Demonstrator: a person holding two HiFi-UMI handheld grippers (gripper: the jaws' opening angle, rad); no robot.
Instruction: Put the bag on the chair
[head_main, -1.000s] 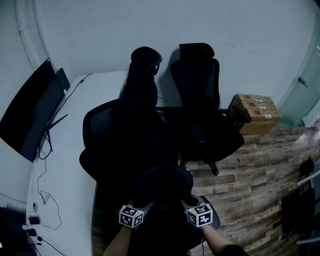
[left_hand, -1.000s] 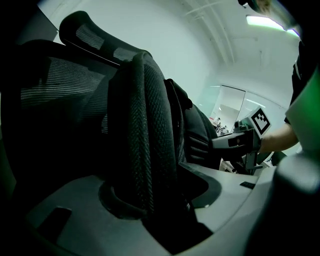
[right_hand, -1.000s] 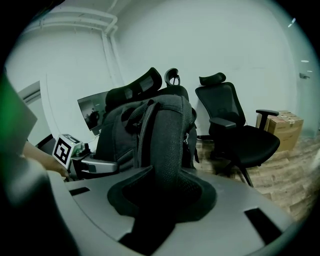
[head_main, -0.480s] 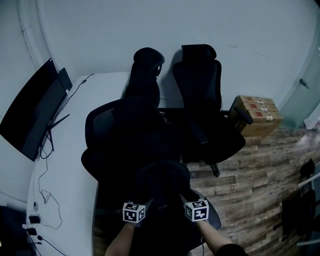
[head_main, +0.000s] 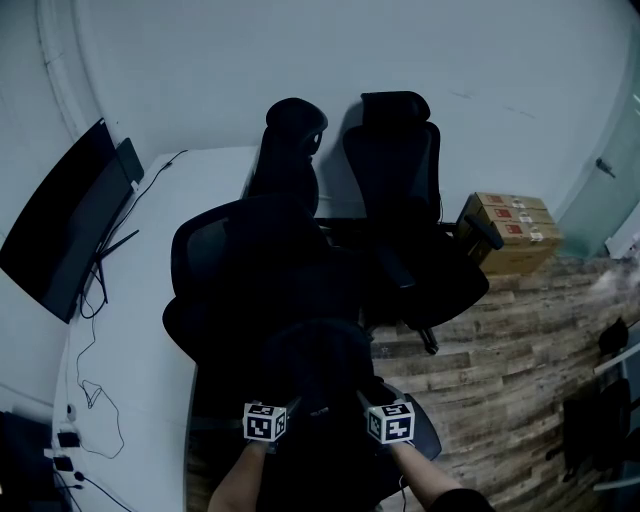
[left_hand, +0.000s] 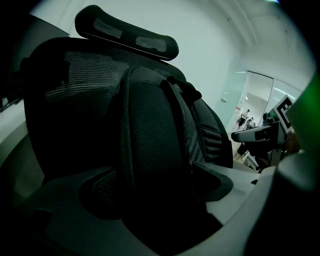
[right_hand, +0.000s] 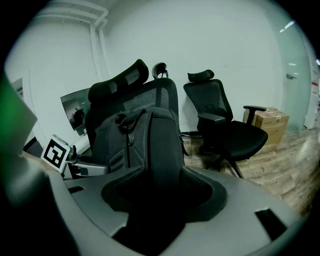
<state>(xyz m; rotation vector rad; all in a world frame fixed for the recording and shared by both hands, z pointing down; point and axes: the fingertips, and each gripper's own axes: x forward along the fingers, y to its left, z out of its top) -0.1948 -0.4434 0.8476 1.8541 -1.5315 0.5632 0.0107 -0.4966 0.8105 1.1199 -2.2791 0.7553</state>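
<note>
Two room surfaces: a plain white wall (head_main: 200, 60) and a wood-plank floor (head_main: 500, 340); a glass door (right_hand: 295, 85) stands at the right.
Desk: the white desk (head_main: 150, 300) runs along the left side.
Chairs: three black office chairs. The bag's chair (left_hand: 65, 85) has a mesh back and a headrest. The right chair (head_main: 400, 170) and the middle chair (head_main: 290, 150) stand against the wall.
Monitor: a curved monitor (head_main: 60, 230) sits on the desk with its screen dark.
Bag: the black backpack (right_hand: 150, 145) stands upright on the seat of the nearest chair, against its backrest.
Boxes: cardboard boxes (head_main: 510, 230) are stacked on the floor just beside the right chair. They carry red labels whose print is too small to read.
Left gripper: the left gripper (head_main: 285, 410) has its jaws spread wide after just opening. The backpack's side is between them and the pads do not press on it.
Right gripper: the right gripper (head_main: 372, 405) has likewise just opened, and its jaws stand apart around the backpack without clamping it.
Markers: each gripper's cube shows black-and-white square patterns, with no letters.
Cables: thin cables (head_main: 90, 390) trail across the desk.
</note>
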